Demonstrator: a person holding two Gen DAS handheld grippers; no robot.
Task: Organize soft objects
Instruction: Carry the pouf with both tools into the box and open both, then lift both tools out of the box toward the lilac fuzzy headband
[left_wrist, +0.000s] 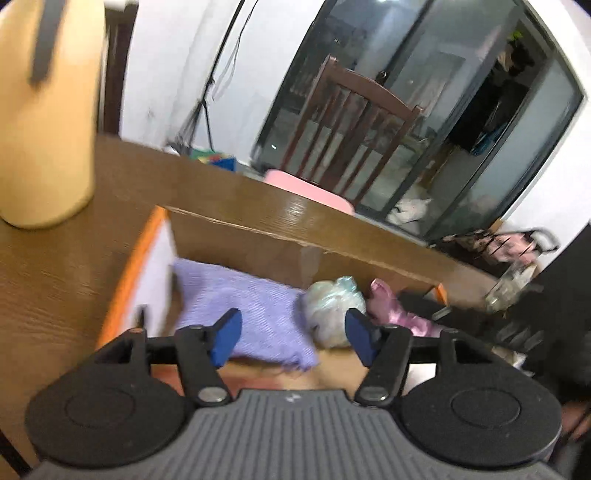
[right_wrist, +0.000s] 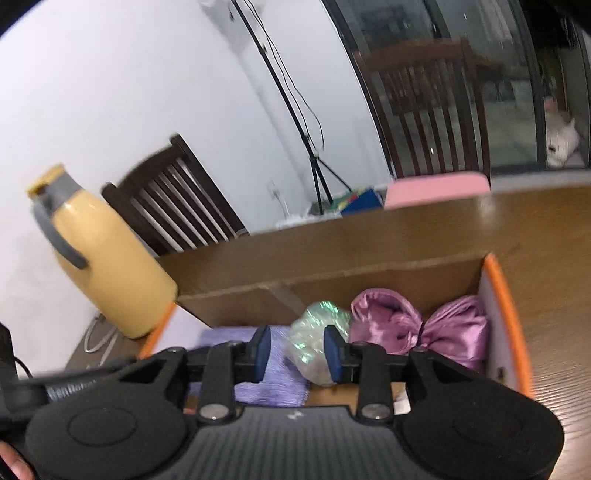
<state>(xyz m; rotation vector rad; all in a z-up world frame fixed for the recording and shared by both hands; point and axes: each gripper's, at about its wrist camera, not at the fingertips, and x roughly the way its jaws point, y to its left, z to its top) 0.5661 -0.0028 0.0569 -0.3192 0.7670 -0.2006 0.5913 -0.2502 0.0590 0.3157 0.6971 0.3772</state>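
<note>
An open cardboard box with orange-edged flaps stands on the wooden table; it also shows in the right wrist view. Inside lie a folded purple knit cloth, a pale shiny ball of wrap and a pink satin bundle tied in the middle. My left gripper is open and empty above the box's near side. My right gripper is open and empty, just in front of the pale ball.
A yellow thermos jug stands on the table left of the box. Dark wooden chairs and a pink cushion stand beyond the far table edge. Dark items lie right of the box.
</note>
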